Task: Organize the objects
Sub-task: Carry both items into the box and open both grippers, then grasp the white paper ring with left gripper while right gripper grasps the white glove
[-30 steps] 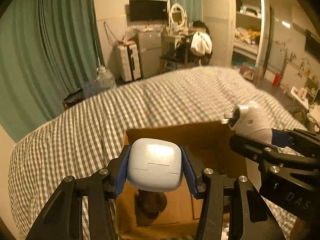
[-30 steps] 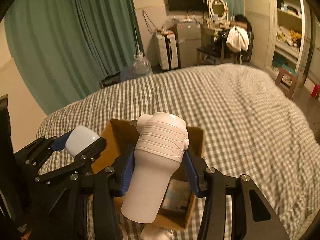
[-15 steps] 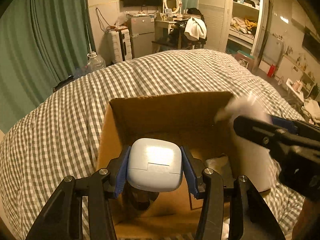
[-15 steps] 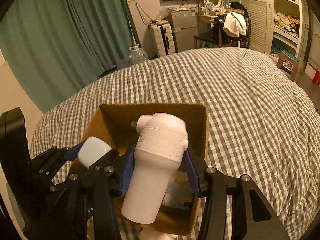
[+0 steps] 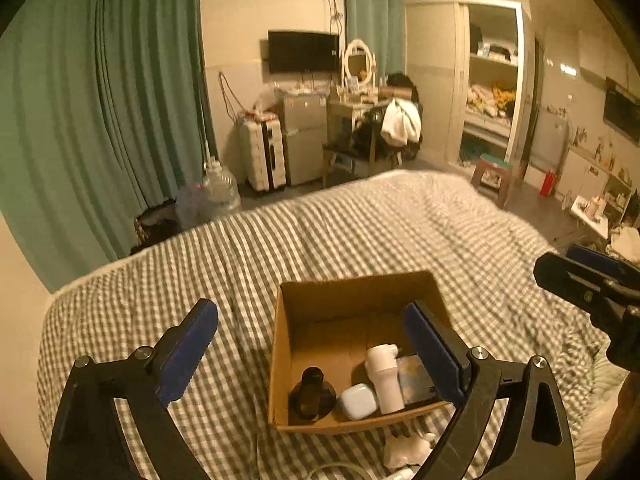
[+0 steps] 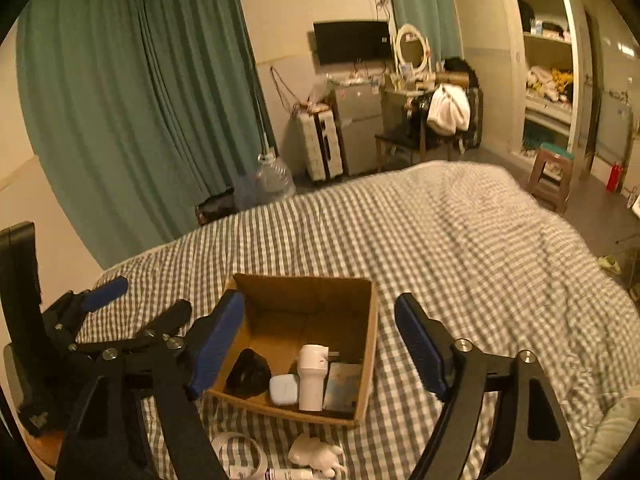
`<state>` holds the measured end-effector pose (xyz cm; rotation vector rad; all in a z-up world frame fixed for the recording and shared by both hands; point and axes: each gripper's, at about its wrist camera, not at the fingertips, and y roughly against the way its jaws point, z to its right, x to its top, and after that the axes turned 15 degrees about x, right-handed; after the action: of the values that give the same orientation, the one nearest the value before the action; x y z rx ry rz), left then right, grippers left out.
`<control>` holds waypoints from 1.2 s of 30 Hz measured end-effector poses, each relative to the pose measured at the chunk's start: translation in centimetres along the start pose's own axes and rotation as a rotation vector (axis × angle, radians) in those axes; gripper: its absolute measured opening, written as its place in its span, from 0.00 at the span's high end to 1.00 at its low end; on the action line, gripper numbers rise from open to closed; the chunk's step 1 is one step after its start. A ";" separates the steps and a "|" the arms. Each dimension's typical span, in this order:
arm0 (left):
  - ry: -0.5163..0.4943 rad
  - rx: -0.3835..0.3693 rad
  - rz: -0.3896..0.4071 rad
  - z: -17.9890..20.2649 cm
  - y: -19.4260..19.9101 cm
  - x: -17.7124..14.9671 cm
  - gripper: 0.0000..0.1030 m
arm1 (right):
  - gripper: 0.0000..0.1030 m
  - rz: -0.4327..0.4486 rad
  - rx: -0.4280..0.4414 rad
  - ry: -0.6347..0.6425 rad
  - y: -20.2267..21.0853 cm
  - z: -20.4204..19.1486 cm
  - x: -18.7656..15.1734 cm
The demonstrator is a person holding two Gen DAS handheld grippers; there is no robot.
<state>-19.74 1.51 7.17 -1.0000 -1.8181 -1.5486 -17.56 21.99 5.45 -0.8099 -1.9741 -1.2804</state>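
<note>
Having released earbud case [image 5: 357,401] and white bottle [image 5: 386,382] into box [image 5: 280,344], grippers now open

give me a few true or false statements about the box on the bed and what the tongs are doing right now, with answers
1. The cardboard box sits on the checked bedspread. True.
2. The left tongs grip the small white case. False: they are open and empty; the case lies in the box.
3. The white bottle-shaped gadget lies in the box beside the case. True.
4. The right tongs are shut on the white gadget. False: they are open and hold nothing.
5. A dark object lies in the box to the left of the case. True.
6. The box is closed with its flaps down. False: its top is open.
</note>
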 end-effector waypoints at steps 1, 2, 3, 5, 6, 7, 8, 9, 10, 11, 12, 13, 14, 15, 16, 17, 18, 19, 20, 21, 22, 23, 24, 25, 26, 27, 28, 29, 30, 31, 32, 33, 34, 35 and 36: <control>0.011 0.001 0.014 -0.2 1.5 0.1 0.04 | 0.22 0.009 -0.004 0.009 1.0 -0.5 0.1; 0.015 0.002 0.021 -0.4 2.3 0.1 0.04 | 0.22 0.017 -0.010 0.018 2.1 -1.1 0.1; 0.018 0.006 0.029 -0.7 3.3 0.1 0.04 | 0.22 0.022 -0.013 0.026 3.1 -1.7 0.0; 0.019 0.047 0.050 -1.4 5.2 0.0 0.04 | 0.21 0.032 -0.020 0.040 4.9 -2.7 -0.2; 0.018 0.056 0.059 -1.6 5.9 -0.1 0.04 | 0.20 0.034 -0.024 0.044 5.7 -3.3 -0.4; 0.013 0.061 0.068 -2.1 6.6 -0.4 0.04 | 0.20 0.033 -0.024 0.045 6.5 -3.7 -0.6; 0.013 0.073 0.072 -2.4 7.2 -0.6 0.04 | 0.20 0.032 -0.025 0.047 7.2 -4.0 -0.8; 0.014 0.085 0.076 -2.7 7.7 -1.0 0.04 | 0.20 0.031 -0.026 0.051 8.0 -4.5 -1.1; 0.015 0.095 0.076 -2.9 8.3 -1.5 0.04 | 0.20 0.034 -0.025 0.056 8.7 -4.8 -1.4; 0.015 0.100 0.074 -3.1 8.6 -1.9 0.04 | 0.20 0.037 -0.026 0.062 9.3 -5.1 -1.8; 0.020 0.102 0.069 -3.4 9.1 -2.6 0.04 | 0.19 0.037 -0.028 0.070 9.9 -5.5 -2.3; 0.024 0.099 0.066 -3.5 9.4 -3.1 0.04 | 0.19 0.034 -0.032 0.078 10.4 -5.8 -2.9; 0.030 0.094 0.061 -3.8 9.8 -4.0 0.04 | 0.18 0.031 -0.033 0.083 10.8 -6.1 -3.6; 0.034 0.097 0.058 -3.9 10.1 -4.6 0.04 | 0.18 0.026 -0.033 0.089 11.1 -6.3 -4.3; 0.038 0.101 0.053 -4.0 10.3 -5.4 0.04 | 0.18 0.022 -0.033 0.093 11.3 -6.4 -5.1; 0.042 0.100 0.043 -4.2 10.5 -6.6 0.04 | 0.17 0.013 -0.032 0.095 11.4 -6.5 -6.0; 0.044 0.098 0.035 -4.1 10.5 -7.1 0.04 | 0.17 0.000 -0.028 0.091 11.3 -6.4 -6.9; 0.046 0.095 0.024 -4.0 10.4 -8.1 0.04 | 0.17 -0.013 -0.024 0.085 11.2 -6.2 -7.8; 0.043 0.091 0.004 -3.8 10.2 -9.4 0.04 | 0.17 -0.030 -0.019 0.074 10.8 -5.9 -8.8; 0.042 0.095 -0.009 -3.6 9.9 -10.3 0.04 | 0.17 -0.042 -0.018 0.065 10.6 -5.5 -9.8; 0.040 0.101 -0.022 -3.4 9.8 -11.3 0.04 | 0.17 -0.059 -0.018 0.054 10.1 -5.2 -10.9; 0.038 0.103 -0.039 -3.2 9.3 -12.3 0.04 | 0.17 -0.080 -0.018 0.040 9.4 -4.7 -12.1; 0.040 0.101 -0.059 -3.0 8.8 -13.6 0.04 | 0.17 -0.100 -0.014 0.026 8.8 -4.1 -13.4; 0.036 0.094 -0.080 -2.7 8.2 -14.9 0.04 | 0.17 -0.113 -0.007 0.021 8.3 -3.7 -14.5; 0.032 0.096 -0.091 -2.5 7.7 -15.6 0.04 | 0.17 -0.130 0.000 0.017 7.7 -3.3 -15.9; 0.025 0.105 -0.104 -2.3 7.0 -16.6 0.04 | 0.17 -0.147 0.001 0.012 7.2 -3.0 -17.2; 0.015 0.117 -0.120 -2.1 6.4 -17.6 0.04 | 0.17 -0.163 0.002 0.006 6.6 -2.7 -18.1; 0.009 0.131 -0.140 -1.8 5.7 -18.8 0.04 | 0.17 -0.179 0.009 -0.004 6.0 -2.4 -19.2; 0.002 0.133 -0.161 -1.5 4.9 -19.5 0.04 | 0.17 -0.195 0.022 -0.017 5.3 -2.1 -20.2; -0.016 0.129 -0.184 -1.3 4.0 -20.3 0.04 | 0.17 -0.214 0.035 -0.027 4.6 -1.9 -20.9; -0.033 0.139 -0.196 -1.1 3.4 -21.0 0.04 | 0.17 -0.236 0.041 -0.032 3.7 -2.0 -21.4; -0.039 0.148 -0.202 -1.1 3.0 -21.4 0.04 | 0.17 -0.263 0.041 -0.031 2.9 -2.0 -21.7; -0.043 0.153 -0.205 -1.2 2.5 -21.8 0.04 | 0.17 -0.282 0.041 -0.023 2.2 -2.2 -22.1; -0.041 0.150 -0.211 -1.3 2.1 -22.4 0.04 | 0.17 -0.294 0.044 -0.013 1.6 -2.5 -22.4; -0.039 0.148 -0.217 -1.4 1.8 -22.7 0.04 | 0.17 -0.305 0.053 -0.008 1.0 -2.8 -22.7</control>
<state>-5.32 -4.03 -9.57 -0.7907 -2.0930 -1.4995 -2.56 16.32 -10.85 -0.5004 -2.1894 -1.3876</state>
